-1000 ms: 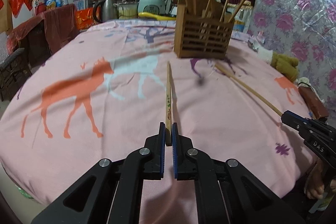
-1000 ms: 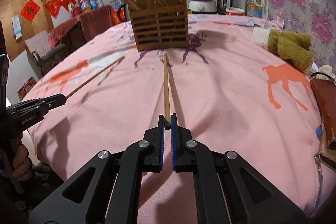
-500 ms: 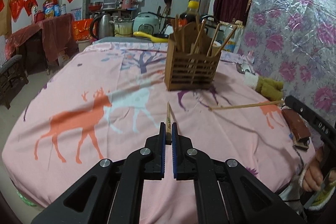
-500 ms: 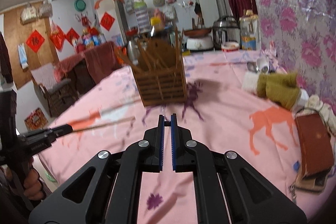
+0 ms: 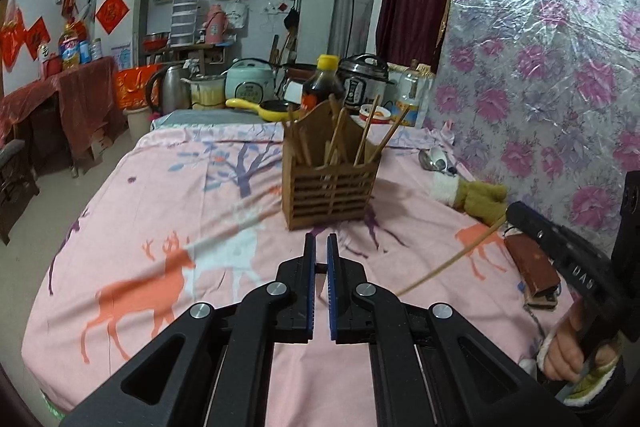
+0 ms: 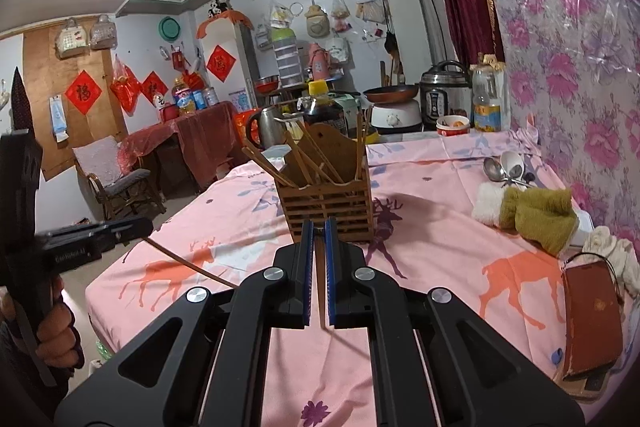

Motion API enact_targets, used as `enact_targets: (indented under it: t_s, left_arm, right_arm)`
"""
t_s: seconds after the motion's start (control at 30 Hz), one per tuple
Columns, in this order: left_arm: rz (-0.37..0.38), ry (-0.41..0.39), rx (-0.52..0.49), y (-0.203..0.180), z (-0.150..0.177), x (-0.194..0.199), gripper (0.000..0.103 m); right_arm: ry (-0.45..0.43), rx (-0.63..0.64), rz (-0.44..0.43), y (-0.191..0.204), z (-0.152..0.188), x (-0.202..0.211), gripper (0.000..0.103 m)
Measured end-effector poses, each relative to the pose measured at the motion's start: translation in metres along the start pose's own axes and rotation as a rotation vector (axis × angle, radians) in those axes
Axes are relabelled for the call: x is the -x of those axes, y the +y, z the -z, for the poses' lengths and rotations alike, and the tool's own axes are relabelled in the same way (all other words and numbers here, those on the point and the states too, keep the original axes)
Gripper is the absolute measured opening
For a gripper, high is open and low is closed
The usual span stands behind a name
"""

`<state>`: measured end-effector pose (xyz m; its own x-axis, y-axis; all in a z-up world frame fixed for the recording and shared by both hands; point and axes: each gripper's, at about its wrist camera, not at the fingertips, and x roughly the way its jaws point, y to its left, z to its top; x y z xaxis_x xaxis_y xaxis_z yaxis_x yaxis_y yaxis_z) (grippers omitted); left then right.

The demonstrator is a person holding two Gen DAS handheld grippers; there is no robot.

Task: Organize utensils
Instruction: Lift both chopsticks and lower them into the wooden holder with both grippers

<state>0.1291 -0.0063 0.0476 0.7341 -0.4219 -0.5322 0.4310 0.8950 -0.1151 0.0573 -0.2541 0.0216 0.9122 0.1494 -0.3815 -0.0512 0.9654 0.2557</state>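
Two black two-finger grippers with blue pads are in play, each clamped on one thin wooden chopstick. Left gripper (image 5: 320,247): jaws nearly together; its own camera barely shows anything between the pads, but the right wrist view shows the left gripper (image 6: 142,227) with its chopstick (image 6: 188,261) sticking out of the tip, slanting down toward the right gripper's body, clear of the cloth. Right gripper (image 6: 319,231): jaws likewise almost closed, a sliver of stick visible between the pads; the left wrist view shows the right gripper (image 5: 516,213) with its chopstick (image 5: 452,261) angled down toward the left gripper's body, also in the air. The slatted brown wooden utensil holder (image 5: 332,193) stands upright on the pink deer-print tablecloth (image 5: 160,227), straight ahead of both grippers and just beyond their tips, several chopsticks already leaning inside. Off to the right of the right gripper: an olive and white fuzzy glove (image 6: 532,211), metal spoons (image 6: 506,167) farther back, a brown leather wallet (image 6: 592,311) nearer.
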Motion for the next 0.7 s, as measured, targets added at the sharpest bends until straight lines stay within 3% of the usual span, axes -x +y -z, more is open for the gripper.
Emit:
enact_targets:
  t_s: [0.37, 0.57, 0.7]
  left_arm:
    - [0.044, 0.014, -0.035, -0.012, -0.032, -0.024, 0.006]
    - [0.061, 0.022, -0.025, -0.011, -0.034, -0.038, 0.006]
    - [0.066, 0.023, -0.03, -0.01, -0.035, -0.039, 0.006]
  right_arm:
    - [0.006, 0.032, -0.007, 0.004, -0.016, -0.02, 0.007]
    - [0.154, -0.066, -0.044, -0.029, 0.012, -0.038, 0.013]
    - [0.259, -0.018, -0.032, -0.044, 0.038, -0.026, 0.014]
